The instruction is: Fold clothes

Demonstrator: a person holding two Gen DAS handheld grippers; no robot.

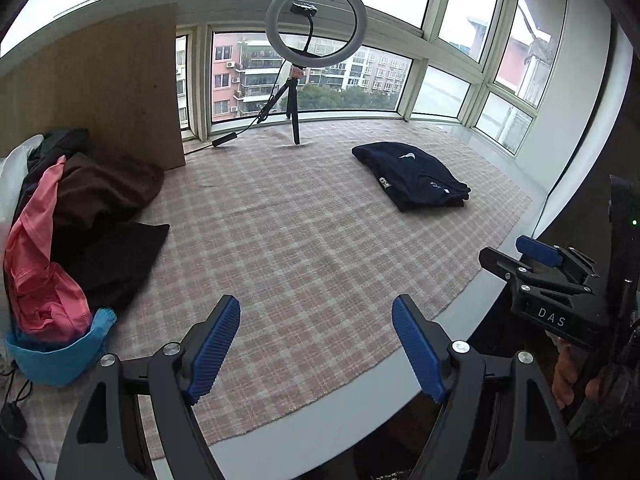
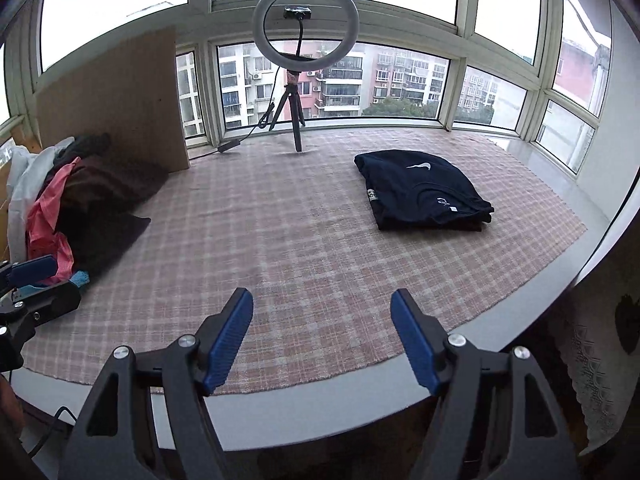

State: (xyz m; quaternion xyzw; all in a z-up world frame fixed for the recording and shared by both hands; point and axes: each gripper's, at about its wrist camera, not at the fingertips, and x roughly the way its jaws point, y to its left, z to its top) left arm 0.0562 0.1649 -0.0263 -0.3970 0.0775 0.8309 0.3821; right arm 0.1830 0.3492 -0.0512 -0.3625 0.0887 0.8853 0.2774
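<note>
Grippers both gaping and empty, left (image 1: 316, 350) and right (image 2: 322, 344); pile (image 1: 80, 220) looks soft, light, floppy, so I'd pinch the brown top's (image 1: 108, 184) edge.

Flat grey daylight thru the window wall (image 1: 308, 76) at 12 o'clock, w/ my grippers at 6. Sky panes up top are blown out white, no detail. Ring light (image 2: 306, 24) sits backlit against that glare, so its tripod reads near black. Checked cloth (image 2: 320, 232) evenly lit, shadows soft and faint. Folded navy shirt (image 2: 420, 192) at 2 o'clock and the clothes pile (image 1: 80, 208) at 9 go dark, folds hard to read. Heavy fisheye: frames and table edge bow, corners vignette to black. Focus is crisp, no motion blur I can see.
</note>
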